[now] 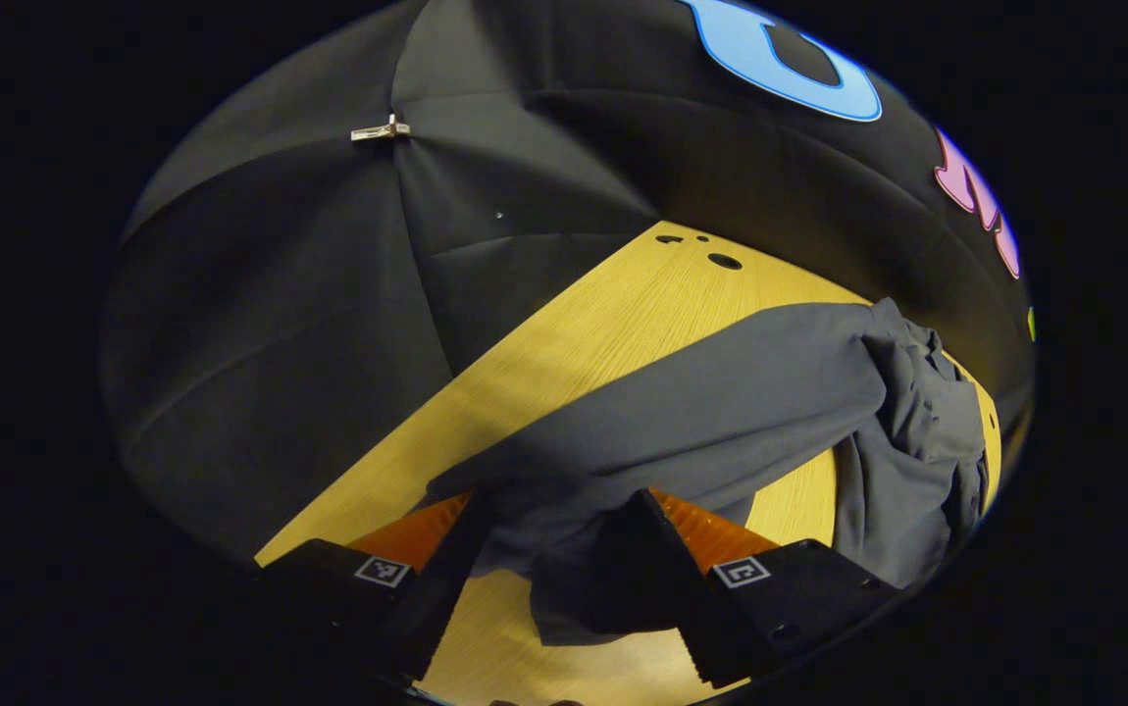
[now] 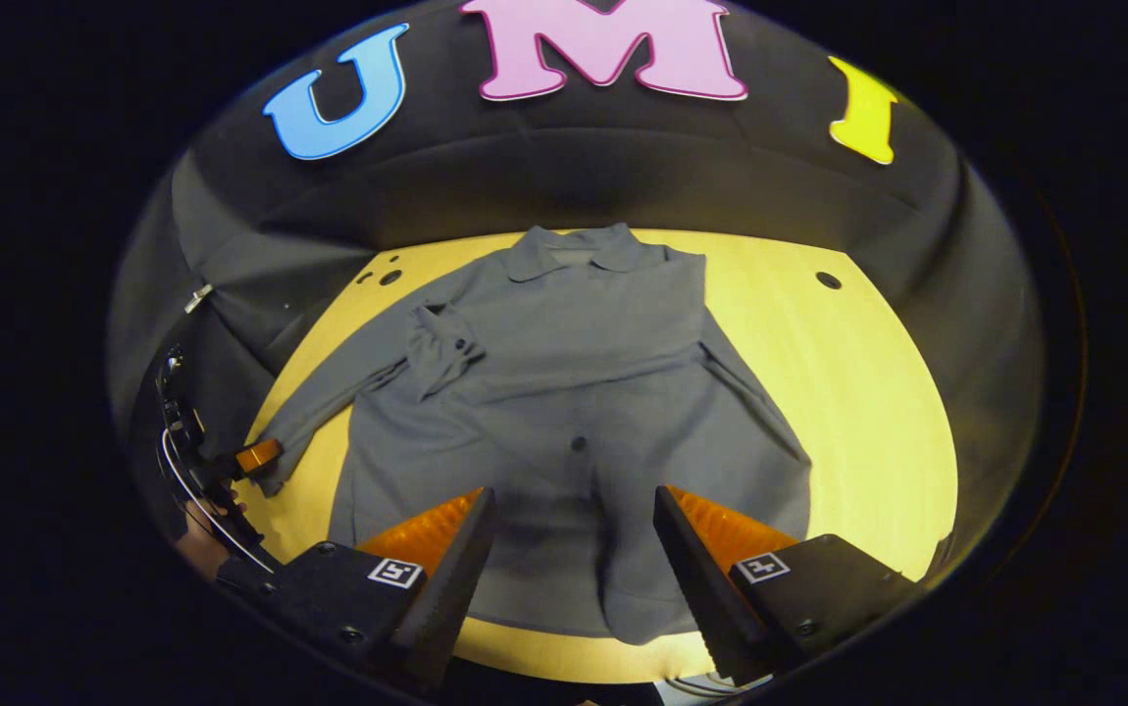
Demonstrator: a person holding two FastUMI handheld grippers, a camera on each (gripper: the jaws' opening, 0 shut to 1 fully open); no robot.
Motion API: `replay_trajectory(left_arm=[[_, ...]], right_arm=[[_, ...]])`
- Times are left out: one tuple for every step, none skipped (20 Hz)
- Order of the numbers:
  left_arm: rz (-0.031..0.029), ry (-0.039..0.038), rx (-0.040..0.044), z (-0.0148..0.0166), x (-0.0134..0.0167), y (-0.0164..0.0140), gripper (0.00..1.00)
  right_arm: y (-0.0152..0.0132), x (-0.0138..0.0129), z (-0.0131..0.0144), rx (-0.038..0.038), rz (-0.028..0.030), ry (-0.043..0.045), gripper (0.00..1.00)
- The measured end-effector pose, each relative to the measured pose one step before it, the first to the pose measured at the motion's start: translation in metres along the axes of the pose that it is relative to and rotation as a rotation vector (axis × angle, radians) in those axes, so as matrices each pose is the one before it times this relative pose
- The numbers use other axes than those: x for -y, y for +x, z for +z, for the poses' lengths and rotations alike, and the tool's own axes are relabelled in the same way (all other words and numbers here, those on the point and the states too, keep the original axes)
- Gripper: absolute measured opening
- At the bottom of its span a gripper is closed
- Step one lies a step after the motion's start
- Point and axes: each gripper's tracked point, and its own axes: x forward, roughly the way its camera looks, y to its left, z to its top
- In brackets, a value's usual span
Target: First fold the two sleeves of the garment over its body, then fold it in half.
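A grey button-up garment [image 2: 564, 392] lies spread on the yellow wooden table [image 2: 848, 392], collar at the far end. One sleeve is folded across the chest, its buttoned cuff [image 2: 446, 348] resting on the body. The other sleeve [image 2: 329, 407] stretches out toward the table's left edge. There my left gripper [image 2: 255, 458] is at its cuff. In the left gripper view, that sleeve [image 1: 701, 412] drapes over and between my spread fingers; the left gripper [image 1: 556, 500] is open. My right gripper [image 2: 574, 495] hovers open above the garment's near hem, holding nothing.
Small round holes [image 2: 828, 279] mark the table's far corners. Black cloth walls surround the table, with a metal clip [image 1: 380, 129] on one seam. A hand [image 2: 196, 539] and cables are behind the left gripper. Bare tabletop [image 2: 878, 471] lies to the right of the garment.
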Motion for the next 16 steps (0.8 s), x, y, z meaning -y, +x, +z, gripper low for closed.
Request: replay_trajectory(left_arm=[[0.00951, 0.02292, -0.00805, -0.00217, 0.00019, 0.00147, 0.96], [0.00229, 0.03560, -0.00252, -0.00244, 0.00321, 0.00240, 0.97], [-0.00900, 0.03113, 0.00406, 0.00192, 0.00523, -0.00008, 1.00], [-0.01179, 0.01406, -0.00830, -0.00148, 0.00577, 0.00169, 0.91], [-0.00596, 0.00726, -0.00108, 0.00132, 0.00280, -0.00029, 0.84], [-0.00700, 0.00416, -0.00939, -0.00061, -0.00074, -0.00002, 0.75], [-0.01917, 0.00967, 0.00077, 0.00067, 0.00496, -0.00046, 0.65], [-0.01927, 0.01547, 0.00135, 0.00007, 0.00676, -0.00019, 0.54], [-0.01408, 0.01941, 0.00357, 0.00044, 0.00581, 0.00165, 0.44], [-0.00783, 0.01899, 0.00662, 0.00095, 0.00169, -0.00096, 0.33], [-0.00310, 0.00803, 0.00045, 0.00048, 0.00081, -0.00037, 0.23], [0.00136, 0.00208, 0.00323, -0.00016, 0.00003, 0.00038, 0.11], [-0.00307, 0.00576, -0.00926, 0.00077, 0.00111, 0.00031, 0.04], [-0.00609, 0.00620, -0.00037, 0.00007, 0.00049, -0.00065, 0.06], [-0.00660, -0.00500, -0.00653, 0.00016, 0.00017, -0.00105, 0.06], [-0.00416, -0.01018, -0.00266, 0.00155, 0.00087, -0.00184, 0.06]], right_arm=[[-0.00432, 0.00605, -0.00626, -0.00496, -0.01269, 0.01253, 0.99], [-0.00351, 0.00538, -0.00548, -0.00624, -0.01212, 0.01470, 0.99], [-0.00314, 0.00152, -0.00419, -0.00274, -0.00463, 0.01757, 0.99], [-0.00275, 0.00074, -0.00458, -0.00028, -0.00308, 0.01919, 0.99], [-0.00172, 0.00085, -0.00584, -0.00411, -0.00657, 0.01577, 0.99], [-0.00176, -0.00078, -0.00646, -0.00792, -0.00228, 0.01060, 0.99], [-0.00082, -0.00533, -0.00719, -0.00944, 0.00375, 0.00757, 0.99], [-0.00055, -0.00428, -0.00517, -0.00747, 0.00659, 0.00393, 0.99], [0.00007, -0.00148, -0.00332, -0.00822, 0.01021, -0.00092, 0.99], [-0.00007, -0.00358, -0.00239, -0.00487, 0.00750, -0.00320, 0.99], [-0.00159, -0.00269, -0.00096, 0.00451, 0.00323, -0.00373, 0.99], [-0.00061, -0.00169, 0.00277, 0.00917, 0.00013, -0.00258, 0.99], [-0.00005, -0.00008, 0.00241, 0.01119, -0.00086, -0.00160, 0.99], [0.00007, 0.00053, 0.00159, 0.00974, 0.00010, 0.00005, 0.99], [0.00067, -0.00027, -0.00011, 0.00272, 0.00355, 0.00129, 0.99], [0.00041, 0.00143, -0.00140, -0.00230, 0.00350, -0.00071, 0.99]])
